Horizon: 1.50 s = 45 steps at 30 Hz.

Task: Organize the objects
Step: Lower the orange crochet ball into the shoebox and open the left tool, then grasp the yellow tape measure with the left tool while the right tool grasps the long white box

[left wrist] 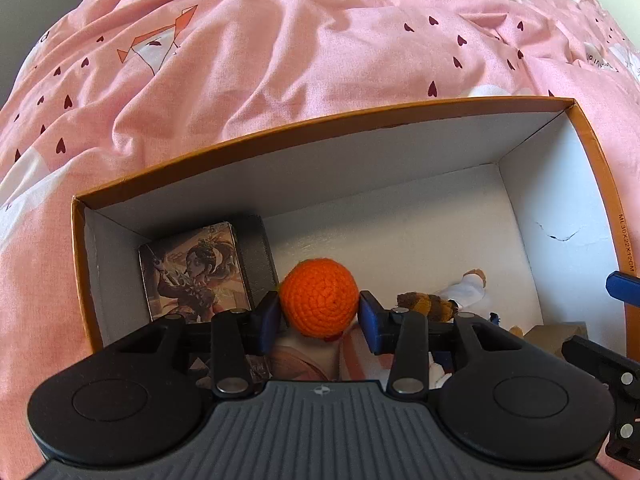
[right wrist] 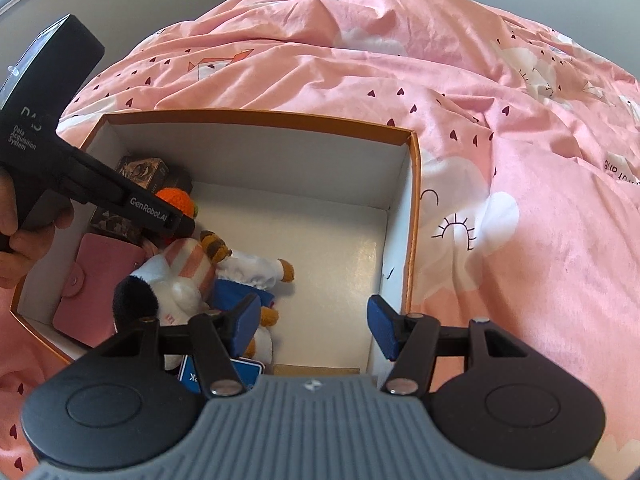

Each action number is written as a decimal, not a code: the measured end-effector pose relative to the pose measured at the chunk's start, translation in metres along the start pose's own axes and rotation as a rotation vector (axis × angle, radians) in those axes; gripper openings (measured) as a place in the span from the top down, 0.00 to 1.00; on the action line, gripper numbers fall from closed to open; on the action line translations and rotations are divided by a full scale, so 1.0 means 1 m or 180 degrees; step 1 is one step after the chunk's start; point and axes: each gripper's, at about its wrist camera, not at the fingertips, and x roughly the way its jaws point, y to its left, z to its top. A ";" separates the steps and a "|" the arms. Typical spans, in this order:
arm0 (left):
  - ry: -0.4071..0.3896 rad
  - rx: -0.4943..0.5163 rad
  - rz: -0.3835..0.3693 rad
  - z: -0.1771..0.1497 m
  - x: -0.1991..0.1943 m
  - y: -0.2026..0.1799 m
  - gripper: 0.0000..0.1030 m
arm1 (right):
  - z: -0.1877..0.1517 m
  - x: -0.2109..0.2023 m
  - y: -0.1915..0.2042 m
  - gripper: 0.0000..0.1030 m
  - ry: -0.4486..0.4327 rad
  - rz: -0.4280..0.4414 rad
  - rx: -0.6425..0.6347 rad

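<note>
Bedding (left wrist: 280, 60) in pink with small dark hearts fills everything behind the open cardboard box (left wrist: 320, 124), orange outside and white inside, that both my tools point down into. My left gripper (left wrist: 320, 316) sits low at the left end of the box with an orange crochet ball (left wrist: 319, 300) between its blue pads (left wrist: 268, 320). The pads lie right against the ball's two sides, but I cannot tell whether they are squeezing it or only touching, since the ball looks round and undented. The ball sits just above a plush with pink and white stripes (right wrist: 192, 264) and just beside a card pack printed with an illustrated figure (left wrist: 192, 272), which stands against the far left corner. From the right wrist view I can see a hand (right wrist: 12, 240) around the left tool's handle, and a pink snap wallet (right wrist: 96, 280) lying flat along the box's left wall. A doll in a white sleeve and blue clothing (right wrist: 248, 268) lies across the middle of the floor, touching the striped plush. My right gripper (right wrist: 316, 332) hangs over the near right part of the box with its fingers spread wide and nothing between them; under it are bare white floor and a blue card (right wrist: 248, 372) at the near edge.
</note>
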 end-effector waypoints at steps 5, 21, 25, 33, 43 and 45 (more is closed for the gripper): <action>-0.0027 0.0016 0.0039 -0.004 -0.002 0.002 0.47 | -0.003 -0.001 -0.002 0.40 0.0004 -0.0005 0.0014; -0.0730 0.0002 -0.0202 -0.034 -0.066 -0.004 0.39 | -0.015 -0.019 -0.001 0.40 -0.0172 0.0017 0.0080; -0.1045 0.0015 -0.0276 -0.070 -0.101 -0.008 0.40 | -0.030 -0.040 0.003 0.40 -0.0475 0.0055 0.0112; -0.0951 -0.0297 -0.0313 -0.140 -0.107 -0.012 0.41 | -0.082 -0.080 0.014 0.36 -0.0908 0.0177 0.0495; -0.1217 -0.0280 0.0019 -0.189 -0.095 -0.047 0.41 | -0.145 -0.060 0.022 0.35 -0.0630 -0.0218 0.0811; -0.1062 -0.0220 -0.0018 -0.196 -0.084 -0.053 0.40 | -0.152 -0.055 0.019 0.35 -0.0570 -0.0226 0.0885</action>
